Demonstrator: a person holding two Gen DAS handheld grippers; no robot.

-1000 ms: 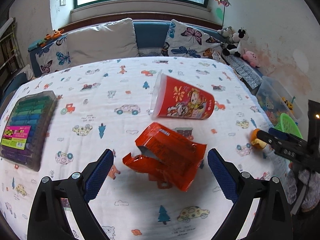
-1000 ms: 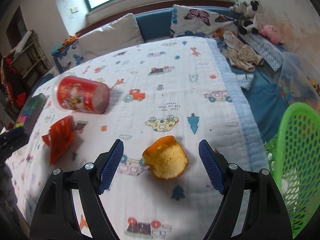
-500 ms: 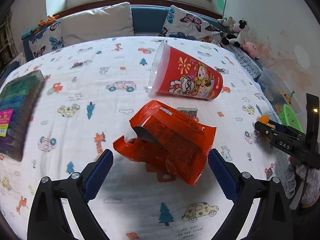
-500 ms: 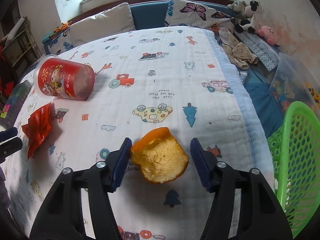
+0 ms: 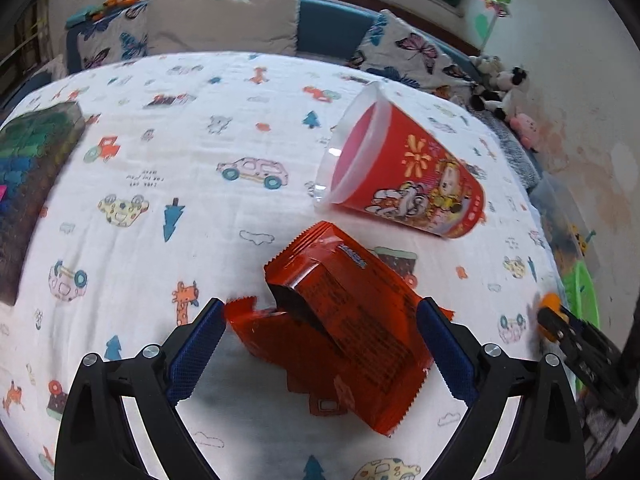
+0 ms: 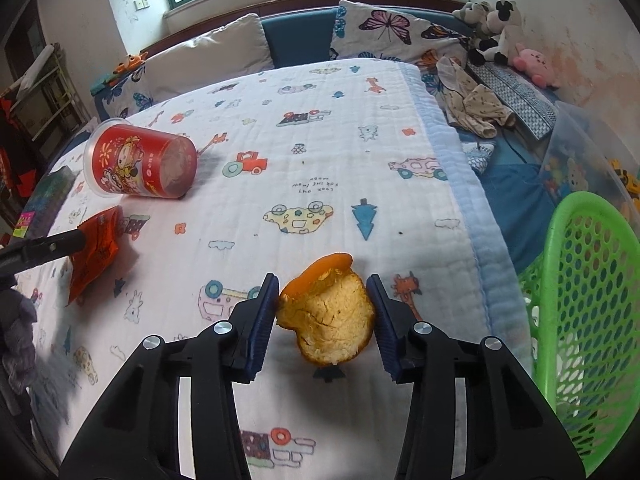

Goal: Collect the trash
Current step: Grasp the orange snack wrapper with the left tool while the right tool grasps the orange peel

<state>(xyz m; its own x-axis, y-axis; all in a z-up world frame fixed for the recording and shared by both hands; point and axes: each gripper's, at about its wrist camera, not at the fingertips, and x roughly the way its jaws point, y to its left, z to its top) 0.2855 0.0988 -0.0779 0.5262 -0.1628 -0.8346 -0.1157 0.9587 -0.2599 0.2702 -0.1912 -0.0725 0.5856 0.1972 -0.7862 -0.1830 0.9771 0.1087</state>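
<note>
In my left wrist view, my left gripper point(image 5: 318, 330) sits low in the middle of the frame with its blue pads wide apart. The red snack wrapper point(image 5: 344, 328) lies between them on the bed cover point(image 5: 208, 240) — the pads stand at its two ends, and I cannot tell if they touch it, but they do not squeeze it. Just above it, toward the upper right, a red cup point(image 5: 404, 178) lies on its side with its open mouth to the left. At the left edge is a dark box of pens point(image 5: 28, 184). At the right edge I see the tip of my other gripper with a bit of orange on it.

In my right wrist view, my right gripper point(image 6: 323, 306) is in the lower middle. Its jaws have just been closing, and now both pads press on the orange peel point(image 6: 330, 316) — it is clamped. The peel's pale inside faces me. A green basket point(image 6: 584, 320) stands at the right edge, beside the bed. The cup lies at the upper left, and the wrapper is at the left edge below it, with the dark tip of my left gripper over it.
</note>
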